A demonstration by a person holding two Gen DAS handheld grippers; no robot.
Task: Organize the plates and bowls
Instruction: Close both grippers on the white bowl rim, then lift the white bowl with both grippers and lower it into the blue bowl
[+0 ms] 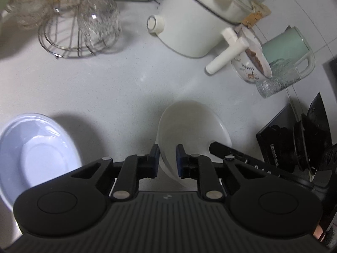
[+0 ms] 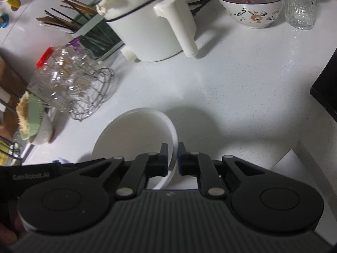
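A plain white bowl (image 1: 189, 122) sits tilted on the pale counter, held from two sides. My left gripper (image 1: 167, 149) is shut on its near rim, the wall pinched between the blue pads. In the right wrist view the same white bowl (image 2: 134, 132) has its right rim clamped in my right gripper (image 2: 172, 147), which is shut on it. The right gripper's finger (image 1: 223, 149) shows at the bowl's far side, and the left gripper's body (image 2: 31, 175) shows at the lower left. A second bowl, pale blue-white (image 1: 31, 154), rests empty on the counter to the left.
Behind stand a white electric pot (image 1: 189, 21), a patterned bowl of brown food (image 2: 252, 6), a textured glass (image 2: 299, 2) and a green mug (image 1: 284, 46). A wire rack with glassware (image 1: 78, 31) is at the back left. The counter edge (image 2: 305, 147) drops off at the right.
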